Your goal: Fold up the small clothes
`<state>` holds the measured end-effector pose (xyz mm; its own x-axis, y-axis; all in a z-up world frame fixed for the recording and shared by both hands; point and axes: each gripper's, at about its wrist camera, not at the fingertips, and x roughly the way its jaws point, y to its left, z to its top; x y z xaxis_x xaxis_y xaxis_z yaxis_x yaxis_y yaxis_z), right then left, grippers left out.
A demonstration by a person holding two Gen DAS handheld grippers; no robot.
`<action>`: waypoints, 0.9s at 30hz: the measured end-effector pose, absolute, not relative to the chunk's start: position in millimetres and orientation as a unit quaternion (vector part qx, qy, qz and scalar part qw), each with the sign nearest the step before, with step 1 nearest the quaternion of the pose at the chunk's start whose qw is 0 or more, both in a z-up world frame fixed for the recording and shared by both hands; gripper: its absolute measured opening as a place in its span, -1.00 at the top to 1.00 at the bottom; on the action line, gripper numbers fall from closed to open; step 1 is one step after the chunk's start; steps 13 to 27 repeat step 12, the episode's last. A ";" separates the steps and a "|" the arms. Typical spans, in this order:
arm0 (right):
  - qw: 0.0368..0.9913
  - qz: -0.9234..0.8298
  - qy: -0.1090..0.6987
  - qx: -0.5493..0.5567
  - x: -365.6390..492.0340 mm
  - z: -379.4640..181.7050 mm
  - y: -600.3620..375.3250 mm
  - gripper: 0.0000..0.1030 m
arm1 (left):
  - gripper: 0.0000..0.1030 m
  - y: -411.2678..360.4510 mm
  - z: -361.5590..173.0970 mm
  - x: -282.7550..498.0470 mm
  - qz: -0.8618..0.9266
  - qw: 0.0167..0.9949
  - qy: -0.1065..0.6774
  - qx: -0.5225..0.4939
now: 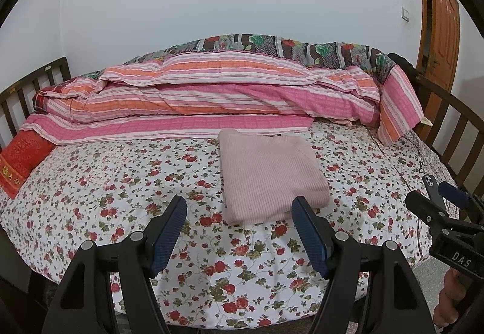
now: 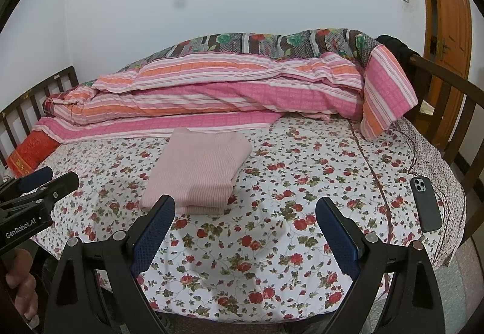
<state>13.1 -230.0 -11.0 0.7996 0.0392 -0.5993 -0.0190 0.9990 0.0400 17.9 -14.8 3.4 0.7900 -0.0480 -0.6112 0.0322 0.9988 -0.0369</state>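
- The pink garment (image 1: 272,176) lies already folded into a neat rectangle on the floral bedsheet (image 1: 121,182), mid-frame in the left wrist view and left of centre in the right wrist view, in front of the striped quilt (image 1: 211,98).
- Risk: any nudge at its near edge, just beyond the fingertips, could drag the layers apart and spoil the fold; the soft knit would slide easily on the sheet.
- Risk: a sweep toward the right edge of the frame could knock the phone (image 2: 425,204) lying near the bed's side.
- The left gripper (image 1: 239,213) is released, holding nothing, angled down above the sheet.
- The right gripper (image 2: 245,213) is likewise spread and empty, tilted down beside its partner.
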 end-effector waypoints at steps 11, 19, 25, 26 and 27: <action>0.948 0.019 0.318 0.013 15.9 -7.6 -224.0 -0.80 | -0.41 -10.7 8.9 19.5 -0.019 0.945 0.325 -0.017; 0.948 0.020 0.318 0.013 17.6 -7.9 -222.8 -0.80 | -0.41 -9.2 9.9 21.4 -0.025 0.945 0.325 -0.017; 0.948 0.020 0.318 0.013 17.6 -7.9 -222.8 -0.80 | -0.41 -9.2 9.9 21.4 -0.025 0.945 0.325 -0.017; 0.948 0.020 0.318 0.013 17.6 -7.9 -222.8 -0.80 | -0.41 -9.2 9.9 21.4 -0.025 0.945 0.325 -0.017; 0.948 0.020 0.318 0.013 17.6 -7.9 -222.8 -0.80 | -0.41 -9.2 9.9 21.4 -0.025 0.945 0.325 -0.017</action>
